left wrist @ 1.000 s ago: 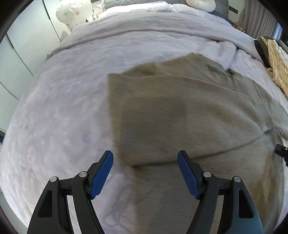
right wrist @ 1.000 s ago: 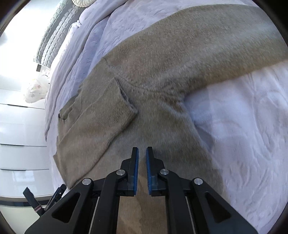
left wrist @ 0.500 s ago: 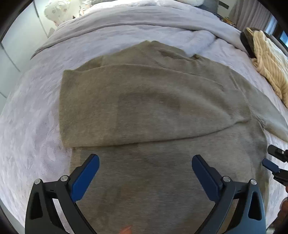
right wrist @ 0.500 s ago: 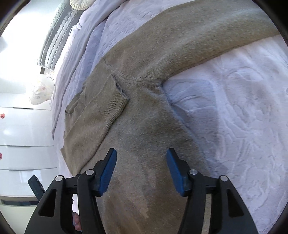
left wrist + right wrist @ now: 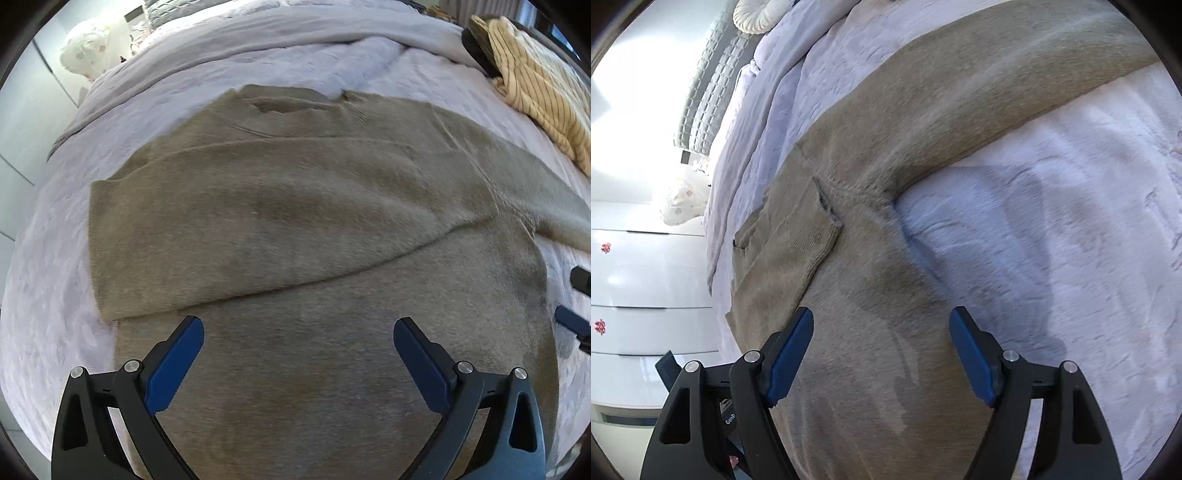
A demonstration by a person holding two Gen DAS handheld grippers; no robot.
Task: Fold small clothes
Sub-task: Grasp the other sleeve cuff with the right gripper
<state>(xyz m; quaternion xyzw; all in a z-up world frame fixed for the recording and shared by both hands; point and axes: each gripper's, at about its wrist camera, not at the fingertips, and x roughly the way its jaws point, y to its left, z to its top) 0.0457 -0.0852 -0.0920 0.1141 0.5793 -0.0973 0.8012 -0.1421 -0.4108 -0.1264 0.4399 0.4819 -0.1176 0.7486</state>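
An olive-brown knit sweater (image 5: 314, 229) lies flat on a pale lilac bedspread (image 5: 48, 295). One sleeve is folded across its body; its cuff shows in the right wrist view (image 5: 812, 240). The other sleeve (image 5: 979, 96) stretches out over the bedspread. My left gripper (image 5: 297, 332) is open and empty, low over the sweater's lower body. My right gripper (image 5: 881, 325) is open and empty over the sweater (image 5: 886, 295) near its side edge. Its fingertips (image 5: 569, 317) show at the right edge of the left wrist view.
A cream striped garment (image 5: 535, 81) lies at the bed's far right. A grey blanket (image 5: 258, 33) is bunched across the far end. White drawers (image 5: 639, 295) stand beside the bed, with a white floral cushion (image 5: 683, 203) and a grey quilted headboard (image 5: 713, 88) beyond.
My right gripper has opened from shut. My left gripper has opened wider and moved right, from the bedspread's edge to over the sweater's body. The sweater lies as before.
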